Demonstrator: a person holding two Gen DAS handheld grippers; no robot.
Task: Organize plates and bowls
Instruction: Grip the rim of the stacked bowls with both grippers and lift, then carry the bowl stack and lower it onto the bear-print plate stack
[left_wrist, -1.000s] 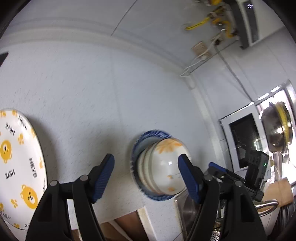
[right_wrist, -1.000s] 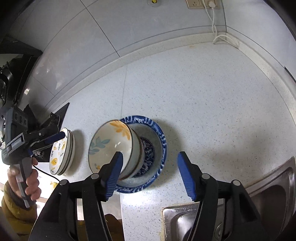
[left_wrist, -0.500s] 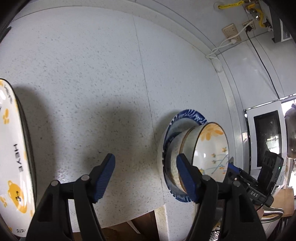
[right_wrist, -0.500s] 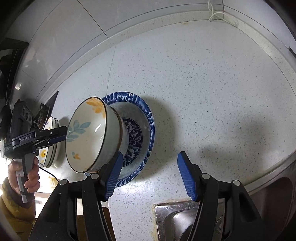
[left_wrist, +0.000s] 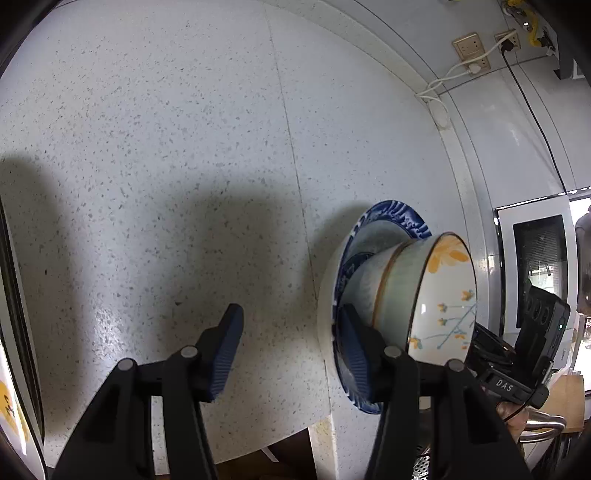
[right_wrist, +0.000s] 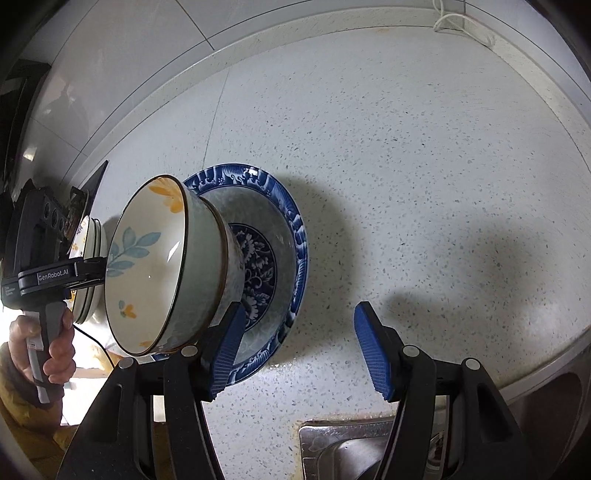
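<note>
A stack of flowered bowls (right_wrist: 147, 266) (left_wrist: 436, 295) sits in a blue-patterned deep plate (right_wrist: 280, 229) (left_wrist: 391, 218) on the speckled counter (right_wrist: 406, 166). My right gripper (right_wrist: 297, 347) is open and empty, its left finger just in front of the plate's near rim. My left gripper (left_wrist: 291, 347) is open and empty, its right finger close beside the blue plate. A stack of white plates with yellow bears (right_wrist: 88, 251) stands left of the bowls and shows at the left edge of the left wrist view (left_wrist: 11, 369).
A steel sink (right_wrist: 351, 450) lies at the counter's near edge. A wall socket with a white cable (left_wrist: 469, 48) is at the back. A microwave (left_wrist: 535, 258) stands to the right. The left hand-held gripper (right_wrist: 44, 273) shows beside the bowls.
Both grippers have moved closer to the bowls and blue plate, which now look larger. The bowls and plates have not moved. Both grippers stay open.
</note>
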